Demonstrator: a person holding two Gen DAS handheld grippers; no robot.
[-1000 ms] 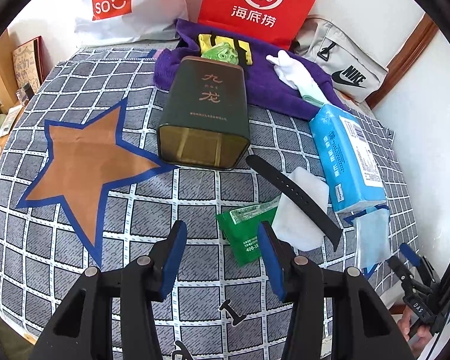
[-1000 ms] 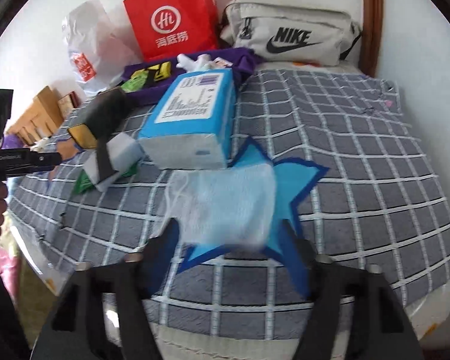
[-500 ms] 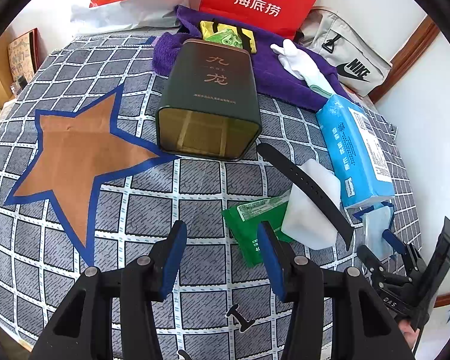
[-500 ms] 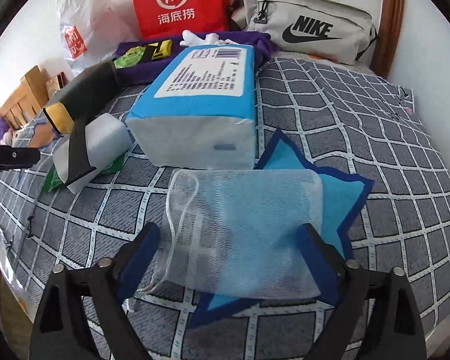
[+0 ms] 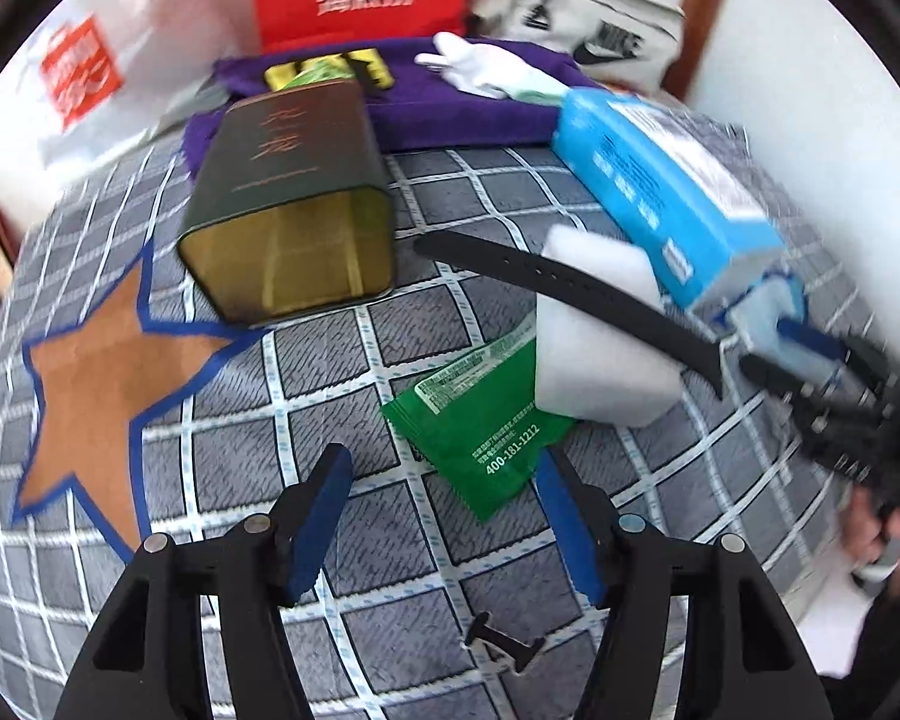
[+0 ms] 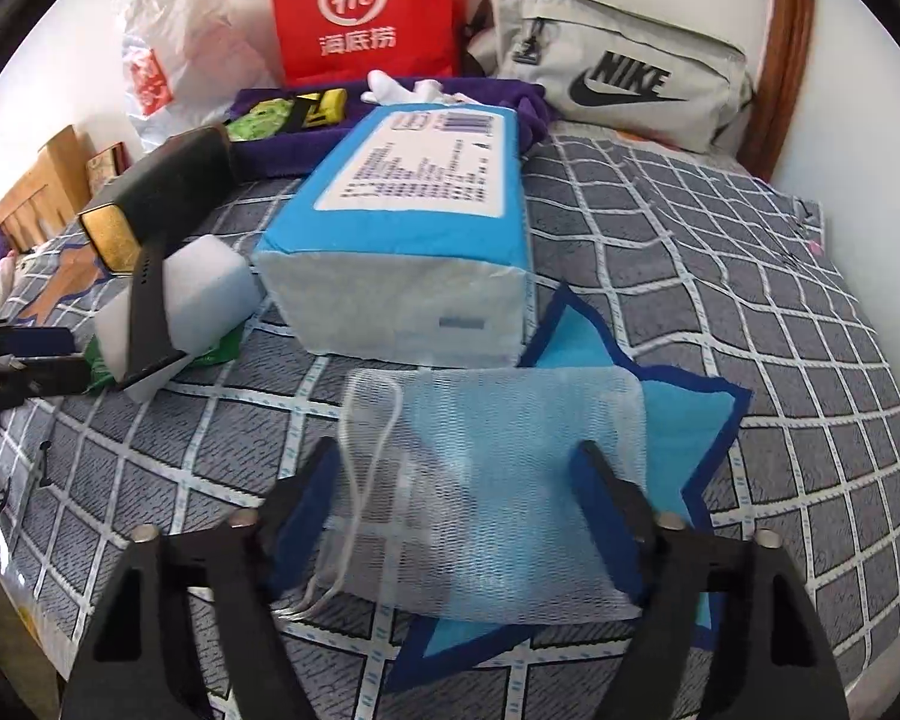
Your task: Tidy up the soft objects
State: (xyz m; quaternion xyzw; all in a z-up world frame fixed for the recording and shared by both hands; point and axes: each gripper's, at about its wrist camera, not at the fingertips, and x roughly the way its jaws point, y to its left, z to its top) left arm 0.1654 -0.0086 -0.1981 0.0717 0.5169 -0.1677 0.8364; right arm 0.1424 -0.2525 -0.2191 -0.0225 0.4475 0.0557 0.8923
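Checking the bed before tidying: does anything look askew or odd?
Yes: the dark tin lies tipped on its side, open end showing, and a black strap lies slantwise across the white sponge.

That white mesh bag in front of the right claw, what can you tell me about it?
The white mesh bag is a thin, see-through net pouch, roughly rectangular, with a white drawstring loop trailing at its left end. It looks empty and lies flat on the checked bedcover, partly covering a blue star patch, just in front of the blue tissue pack. The right claw is open, one finger at each side of the bag; whether they touch it is unclear.
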